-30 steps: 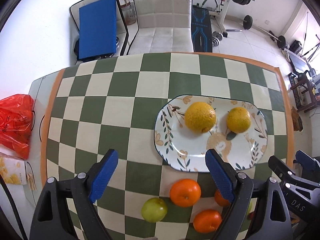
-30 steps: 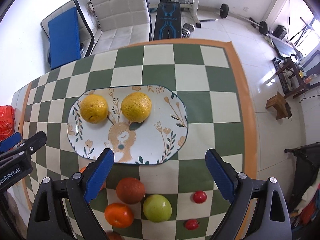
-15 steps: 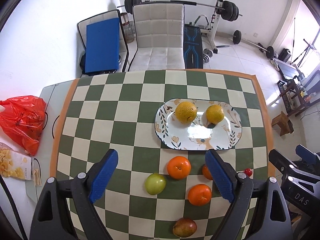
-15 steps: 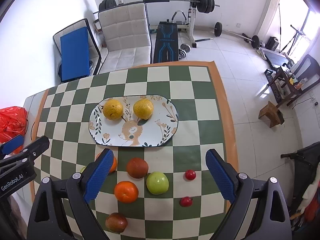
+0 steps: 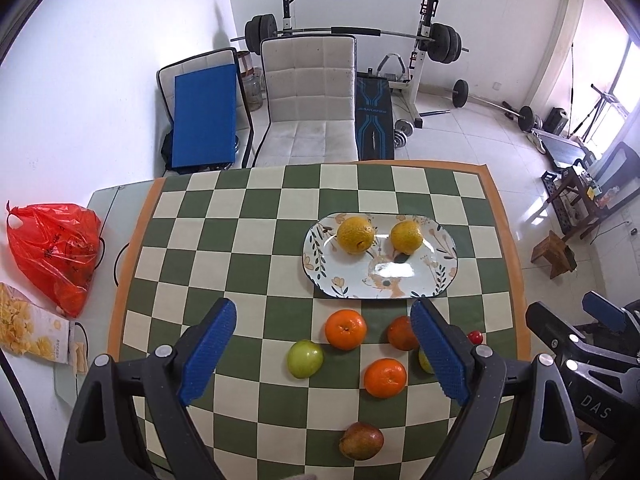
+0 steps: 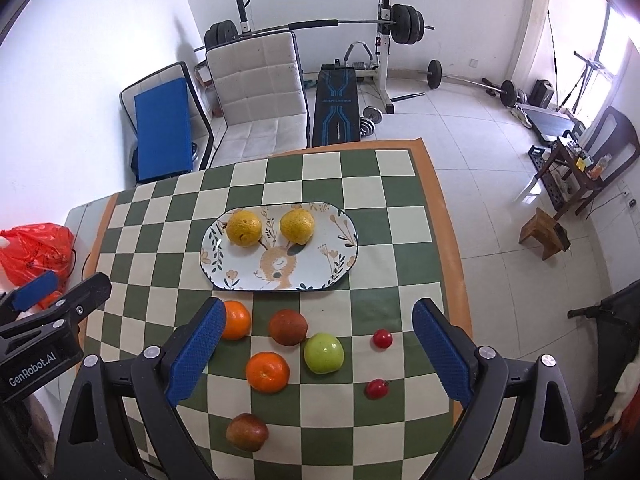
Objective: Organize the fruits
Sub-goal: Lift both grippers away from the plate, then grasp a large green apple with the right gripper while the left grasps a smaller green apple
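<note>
An oval floral plate (image 5: 440, 276) (image 6: 336, 264) on the checkered table holds two yellow citrus fruits (image 5: 355, 235) (image 6: 296, 227). In front of it lie loose fruits: two oranges (image 5: 345, 329) (image 6: 267, 372), a dark red-orange fruit (image 6: 288, 327), green apples (image 5: 305, 359) (image 6: 324, 353), a reddish apple (image 5: 361, 441) (image 6: 247, 432) and two small red tomatoes (image 6: 382, 338). My left gripper (image 5: 324, 354) and right gripper (image 6: 314, 354) both hover high above the loose fruit, open and holding nothing.
A red plastic bag (image 5: 56, 248) and a snack packet (image 5: 28, 330) lie on the table's left end. Beyond the far edge stand a white chair (image 5: 310, 96), a blue-padded chair (image 5: 202, 118) and gym weights. The floor drops away to the right of the table.
Both grippers have risen and pulled back from the table, so the plate and fruit look smaller and more of the room shows. Both stay open.
</note>
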Demonstrator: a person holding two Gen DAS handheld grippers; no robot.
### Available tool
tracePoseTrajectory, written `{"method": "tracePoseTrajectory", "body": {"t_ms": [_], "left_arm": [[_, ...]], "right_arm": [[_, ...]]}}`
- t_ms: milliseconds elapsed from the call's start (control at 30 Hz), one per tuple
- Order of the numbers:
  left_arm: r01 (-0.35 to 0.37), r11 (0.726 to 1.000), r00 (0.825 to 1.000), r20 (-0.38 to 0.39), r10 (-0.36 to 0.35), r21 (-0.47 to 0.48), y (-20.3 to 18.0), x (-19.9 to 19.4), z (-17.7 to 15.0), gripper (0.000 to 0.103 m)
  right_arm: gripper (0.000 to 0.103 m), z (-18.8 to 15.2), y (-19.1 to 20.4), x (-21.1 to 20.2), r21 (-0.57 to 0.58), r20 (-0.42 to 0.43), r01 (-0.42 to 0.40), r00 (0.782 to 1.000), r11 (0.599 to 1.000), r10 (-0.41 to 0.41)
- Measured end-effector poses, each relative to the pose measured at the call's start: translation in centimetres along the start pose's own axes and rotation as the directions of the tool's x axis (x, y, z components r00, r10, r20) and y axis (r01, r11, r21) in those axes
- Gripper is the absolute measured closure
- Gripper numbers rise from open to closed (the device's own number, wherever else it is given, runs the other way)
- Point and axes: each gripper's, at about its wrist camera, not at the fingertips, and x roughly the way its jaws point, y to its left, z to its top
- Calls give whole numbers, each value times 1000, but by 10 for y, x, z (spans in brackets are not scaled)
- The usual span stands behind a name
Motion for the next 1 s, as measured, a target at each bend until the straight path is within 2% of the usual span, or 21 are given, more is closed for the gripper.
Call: {"method": "tracePoseTrajectory", "body": {"t_ms": [33,133,200,300,333,400,467,533,667,733,833,933,1000], "left_arm": [[5,1000,1000,-7,-5,-2,1,3,0,13],[-1,1000,998,-57,0,-14,8,22,-3,0],[-19,1000,997,-79,17,-23,12,35,-7,0],[-64,997,986,-153,57,-40,25,69,-18,0],[-78,996,980,-188,67,-49,30,82,-22,0],[-98,993,964,-253,79,-63,38,107,-33,0],[-107,992,941,-330,80,-65,46,135,-44,0],[-107,993,918,-390,78,-53,48,160,-54,0],[-86,996,888,-452,85,18,40,193,-65,0],[-72,996,874,-477,92,60,34,208,-70,0],[-39,992,856,-508,96,122,21,228,-76,0],[-13,986,851,-516,99,168,13,240,-82,1],[2,985,850,-519,89,172,11,244,-85,10]], "right_arm": [[5,-2,-2,6,3,-10,-12,1000,1000,12],[5,-8,-10,35,27,-71,-48,996,998,50],[5,-14,-16,67,53,-142,-61,988,997,67],[8,-31,-24,123,98,-260,-73,961,992,97],[10,-37,-26,142,111,-296,-75,949,991,105],[24,-48,-29,174,122,-352,-72,930,990,111],[30,-60,-29,207,132,-419,-65,901,989,115],[30,-68,-27,228,129,-450,-66,885,989,118],[33,-77,-22,253,94,-482,-50,872,994,90],[43,-80,-21,262,92,-504,-65,857,994,103],[43,-87,-18,261,61,-532,-61,843,996,84],[43,-98,-22,254,69,-549,-77,829,995,102],[43,-104,-25,251,90,-553,-86,824,992,121]]}}
